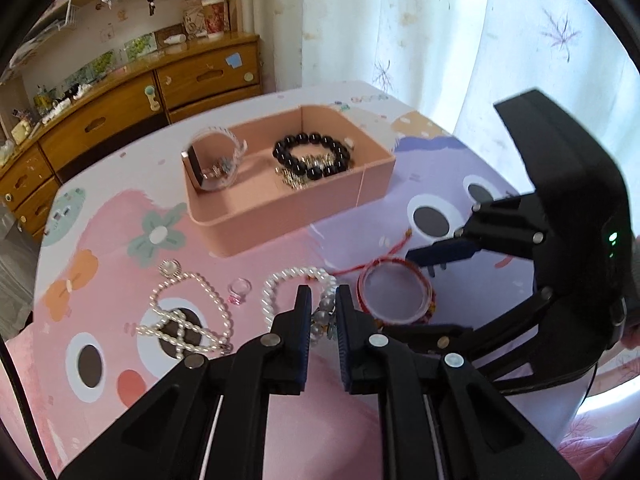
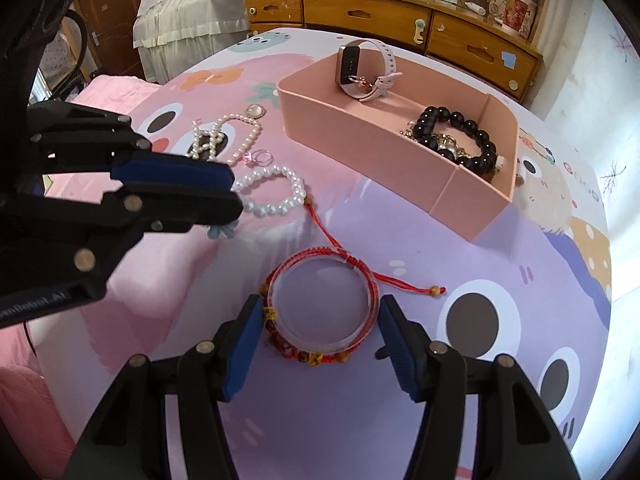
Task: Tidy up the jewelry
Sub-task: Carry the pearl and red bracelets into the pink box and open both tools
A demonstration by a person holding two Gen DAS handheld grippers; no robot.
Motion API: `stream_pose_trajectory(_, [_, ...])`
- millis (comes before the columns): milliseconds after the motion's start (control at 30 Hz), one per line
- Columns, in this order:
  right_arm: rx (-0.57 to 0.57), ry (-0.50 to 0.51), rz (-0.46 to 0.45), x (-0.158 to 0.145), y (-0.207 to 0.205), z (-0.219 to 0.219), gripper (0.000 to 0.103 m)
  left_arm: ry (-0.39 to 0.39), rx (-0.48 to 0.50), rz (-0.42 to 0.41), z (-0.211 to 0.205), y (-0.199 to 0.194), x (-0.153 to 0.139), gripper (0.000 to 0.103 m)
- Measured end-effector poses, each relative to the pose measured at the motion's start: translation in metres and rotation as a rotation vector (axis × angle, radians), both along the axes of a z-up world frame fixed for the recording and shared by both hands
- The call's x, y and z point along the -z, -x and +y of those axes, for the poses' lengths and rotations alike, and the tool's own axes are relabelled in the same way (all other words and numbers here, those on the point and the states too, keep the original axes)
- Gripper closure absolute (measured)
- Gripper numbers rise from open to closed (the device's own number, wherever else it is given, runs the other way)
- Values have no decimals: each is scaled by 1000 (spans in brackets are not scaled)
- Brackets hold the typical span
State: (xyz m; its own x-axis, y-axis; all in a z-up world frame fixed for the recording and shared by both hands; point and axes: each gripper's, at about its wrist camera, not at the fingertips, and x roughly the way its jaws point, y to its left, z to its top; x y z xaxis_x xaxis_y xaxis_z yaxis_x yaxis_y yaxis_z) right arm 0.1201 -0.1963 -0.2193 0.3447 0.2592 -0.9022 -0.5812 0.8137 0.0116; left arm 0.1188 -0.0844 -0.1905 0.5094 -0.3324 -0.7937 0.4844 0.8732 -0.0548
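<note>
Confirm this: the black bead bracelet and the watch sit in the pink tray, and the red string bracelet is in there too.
Not quite. The red string bracelet lies on the tablecloth outside the pink tray, between the open right gripper's fingers, as the right wrist view shows. The black bead bracelet and watch are in the tray.

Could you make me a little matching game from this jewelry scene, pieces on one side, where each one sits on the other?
Pieces:
1. black bead bracelet
2. red string bracelet
3. white pearl bracelet
4. white-strap watch

Places:
A. between the open right gripper fingers
B. near end of the pink box, right wrist view
C. far end of the box
D. at the left gripper tips

Pairs: 1-B, 2-A, 3-D, 4-C
</note>
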Motion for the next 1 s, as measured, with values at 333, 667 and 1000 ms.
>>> stream_pose_trajectory(333, [37,-59,-39,-26,5,1,44,47,-15,-17,11,1,-26,93])
stream_pose_trajectory(667, [44,-50,-30,-26,11,-2,44,-33,-16,108,7,6,10,90])
stream_pose_trajectory(1000, [54,-45,-26,-25,12,-2,44,-49,12,101,4,9,21,98])
